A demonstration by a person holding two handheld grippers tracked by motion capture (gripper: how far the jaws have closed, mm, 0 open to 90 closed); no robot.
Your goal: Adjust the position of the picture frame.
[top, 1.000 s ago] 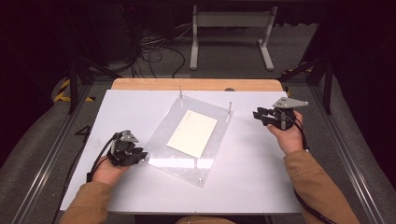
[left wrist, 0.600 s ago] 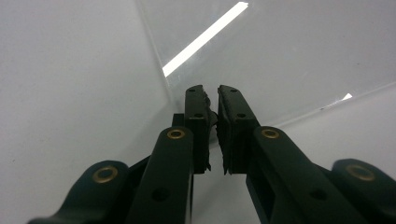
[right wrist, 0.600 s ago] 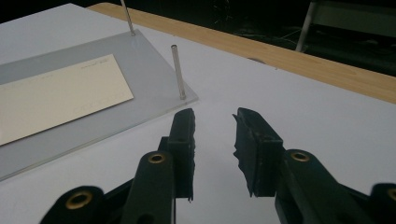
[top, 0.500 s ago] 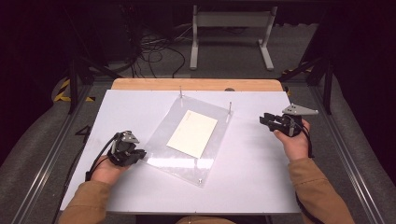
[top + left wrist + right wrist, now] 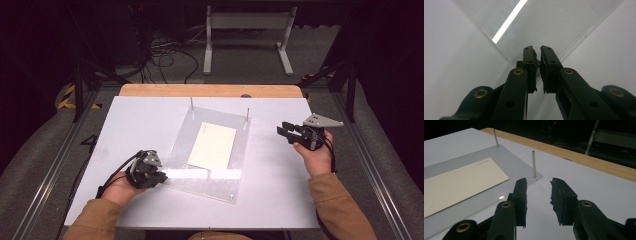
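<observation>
Cream card [image 5: 213, 145] lies flat on a clear acrylic plate [image 5: 225, 180] at the middle of the white table [image 5: 150, 115]. At the plate's near-left corner, the left gripper [image 5: 159, 176] has its jaws nearly together, holding nothing. Right of the plate, the right gripper [image 5: 283, 132] hovers, jaws apart. Beyond the table's wooden edge [image 5: 210, 90], cables [image 5: 170, 55] sprawl over dark floor.

My white counter [image 5: 150, 120] has a light wooden strip [image 5: 210, 90] at its far edge. Beyond lie grey carpet floor [image 5: 240, 65], tangled black cables [image 5: 165, 50], and a white metal stand [image 5: 247, 22] in a dark room.
</observation>
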